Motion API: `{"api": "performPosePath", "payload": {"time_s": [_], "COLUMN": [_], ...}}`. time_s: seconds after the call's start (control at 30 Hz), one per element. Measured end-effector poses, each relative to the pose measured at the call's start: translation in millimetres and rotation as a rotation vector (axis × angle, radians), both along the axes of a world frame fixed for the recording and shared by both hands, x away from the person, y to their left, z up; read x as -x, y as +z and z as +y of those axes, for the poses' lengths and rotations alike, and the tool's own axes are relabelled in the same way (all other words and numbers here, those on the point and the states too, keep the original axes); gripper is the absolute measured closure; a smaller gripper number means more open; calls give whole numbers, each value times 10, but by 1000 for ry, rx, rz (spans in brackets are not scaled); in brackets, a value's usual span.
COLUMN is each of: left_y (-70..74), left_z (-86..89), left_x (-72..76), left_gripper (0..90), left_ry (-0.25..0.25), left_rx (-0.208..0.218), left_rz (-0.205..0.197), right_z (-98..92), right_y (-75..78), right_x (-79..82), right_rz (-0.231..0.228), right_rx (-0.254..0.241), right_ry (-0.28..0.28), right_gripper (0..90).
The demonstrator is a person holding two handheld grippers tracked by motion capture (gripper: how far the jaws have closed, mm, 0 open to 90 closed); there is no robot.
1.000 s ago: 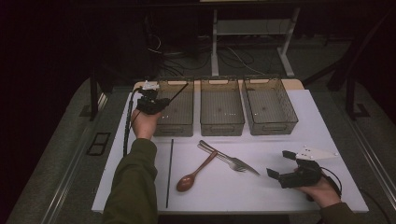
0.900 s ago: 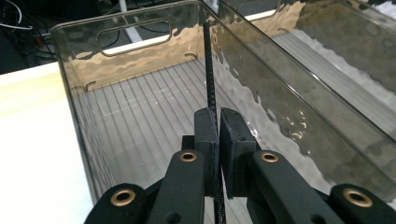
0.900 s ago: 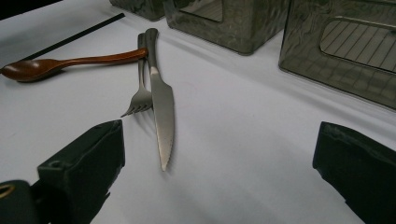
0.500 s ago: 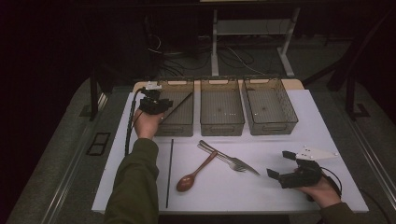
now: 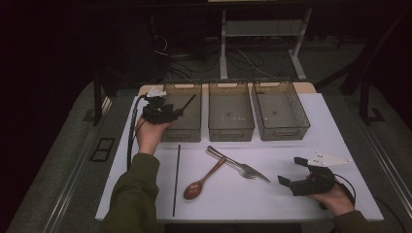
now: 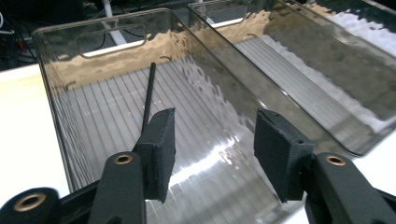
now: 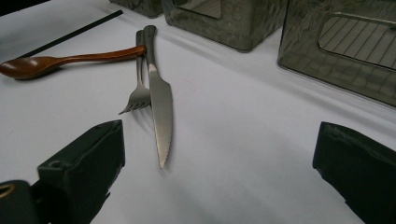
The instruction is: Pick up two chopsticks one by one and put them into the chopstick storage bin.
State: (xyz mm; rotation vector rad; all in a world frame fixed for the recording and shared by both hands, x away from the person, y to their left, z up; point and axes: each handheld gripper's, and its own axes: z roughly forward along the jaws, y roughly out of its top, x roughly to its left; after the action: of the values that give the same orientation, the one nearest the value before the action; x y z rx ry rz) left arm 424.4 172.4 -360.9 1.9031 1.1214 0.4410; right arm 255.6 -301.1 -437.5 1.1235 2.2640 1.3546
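My left gripper [image 5: 175, 112] hovers over the left clear bin [image 5: 183, 132]. Its jaws have just been opening and now stand apart [image 6: 212, 140]. A black chopstick [image 6: 149, 93] rises from behind the left pad [image 6: 159, 140] and slants over the bin's ribbed floor [image 6: 102, 116]; nothing lies between the pads. A second black chopstick [image 5: 176, 179] lies on the white table. My right gripper [image 5: 291, 171] rests open near the front right, its wide jaws [image 7: 219, 163] facing a knife [image 7: 159, 98], a fork [image 7: 138, 93] and a wooden spoon [image 7: 42, 64].
The middle bin [image 5: 231, 131] and right bin [image 5: 284, 131] stand in a row along the back of the white table top [image 5: 316, 141]. A cable [image 5: 130, 141] trails from the left gripper along the table's left edge.
The left gripper's jaws have opened off the chopstick, and the hand has drifted slightly right and up over the left bin. The right hand has stayed put.
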Motion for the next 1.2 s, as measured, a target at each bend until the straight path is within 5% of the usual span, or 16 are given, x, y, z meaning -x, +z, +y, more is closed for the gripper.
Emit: {"api": "performPosePath", "payload": {"time_s": [0.27, 0.6, 0.8, 1.03, 1.2], "left_y": [-35, -324, -493, -653, -694], "left_z": [-24, -48, -51, -80, -38], "left_x": [378, 744, 784, 774, 742], "left_gripper": [427, 443, 494, 565, 631], "left_ry": [5, 4, 13, 29, 32], "left_rx": [-5, -55, -58, -109, -87], "left_rz": [10, 16, 40, 56, 69], "right_z": [-5, -2, 0, 11, 12], "right_y": [4, 1, 5, 5, 2], "right_x": [0, -2, 1, 6, 2], "right_rz": [-4, -4, -4, -5, -6], "right_rx": [-2, 1, 1, 7, 11], "right_ry": [-2, -9, -5, 2, 4], "right_gripper": [17, 17, 17, 17, 17]}}
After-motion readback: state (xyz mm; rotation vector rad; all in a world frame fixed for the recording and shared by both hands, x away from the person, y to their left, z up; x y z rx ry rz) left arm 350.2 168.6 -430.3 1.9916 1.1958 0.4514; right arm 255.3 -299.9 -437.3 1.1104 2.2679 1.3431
